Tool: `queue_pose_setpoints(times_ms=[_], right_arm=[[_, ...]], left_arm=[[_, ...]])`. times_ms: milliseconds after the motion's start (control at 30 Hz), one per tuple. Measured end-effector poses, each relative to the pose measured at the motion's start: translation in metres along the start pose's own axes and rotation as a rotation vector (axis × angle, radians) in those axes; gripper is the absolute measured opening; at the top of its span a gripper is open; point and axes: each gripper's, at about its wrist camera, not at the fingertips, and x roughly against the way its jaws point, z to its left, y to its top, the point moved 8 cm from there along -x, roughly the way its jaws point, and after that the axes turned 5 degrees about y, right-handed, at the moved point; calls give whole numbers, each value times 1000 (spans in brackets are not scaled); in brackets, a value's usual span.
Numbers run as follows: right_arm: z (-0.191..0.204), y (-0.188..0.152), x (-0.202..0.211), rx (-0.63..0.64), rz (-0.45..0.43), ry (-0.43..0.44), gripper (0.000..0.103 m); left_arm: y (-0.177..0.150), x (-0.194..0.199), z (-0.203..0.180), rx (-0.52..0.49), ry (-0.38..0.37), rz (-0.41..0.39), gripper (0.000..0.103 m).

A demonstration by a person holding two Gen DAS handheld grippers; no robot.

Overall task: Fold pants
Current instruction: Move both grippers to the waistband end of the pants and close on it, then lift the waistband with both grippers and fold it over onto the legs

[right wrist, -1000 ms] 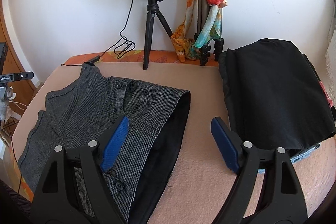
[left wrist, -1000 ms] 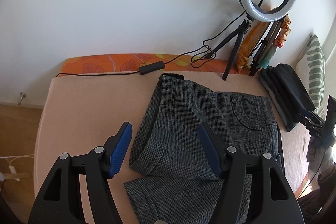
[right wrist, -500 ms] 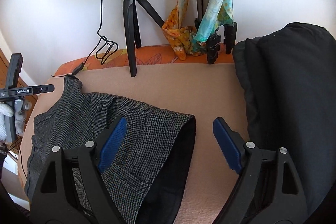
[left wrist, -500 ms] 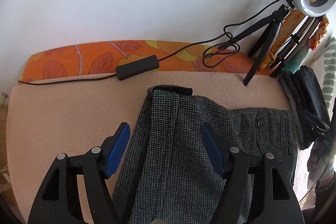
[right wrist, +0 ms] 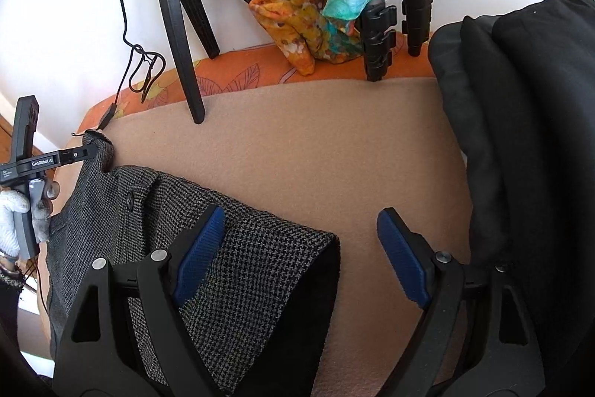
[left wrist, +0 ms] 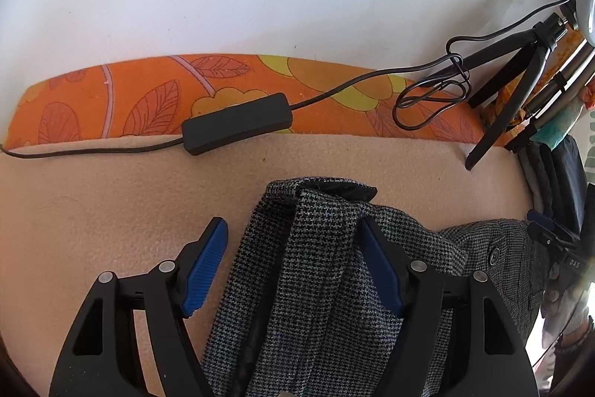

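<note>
The grey houndstooth woven pants [left wrist: 316, 270] lie on the beige felt-covered bed [left wrist: 111, 203], filling the lower centre of the left view and the lower left of the right view. The left tool [left wrist: 293, 248] straddles a raised fold of the pants, its blue pads apart from the cloth, jaws closing. The right tool [right wrist: 301, 237] stands wide over the pants' dark-lined corner and bare felt, gripping nothing. A pile of black folded garments [right wrist: 528, 136] sits at the right.

Home bedrm: floral mattress [left wrist: 148, 99], ring light tripod [right wrist: 178, 6] (scarves [right wrist: 297, 21] behind).
</note>
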Motion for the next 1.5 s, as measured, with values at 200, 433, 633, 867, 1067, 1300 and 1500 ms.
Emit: queue_pose_setpoints(times_ms=[200,433,633,867,1067,1300,1500], right_arm=[[14,-6,-3,22,28,49,86],[30,-10,-3,19,33,107,29],[51,-2,36,87,-50,120,23],[79,3,93,161,-142,122,22],[105,-7,137,193,-195,152,22],[139,-41,180,274,-232,165,21],[160,-81,203,362,-248,154,21]], left_arm=[[-1,2,-4,-37,11,-17,30],[-2,13,-3,-30,-24,-51,17],[-1,36,-1,-18,-55,-117,11],[-5,78,-2,12,-86,-192,9],[-19,129,-5,-6,-88,-268,8],[-57,185,0,7,-102,-345,8],[-103,227,0,5,-111,-405,8]])
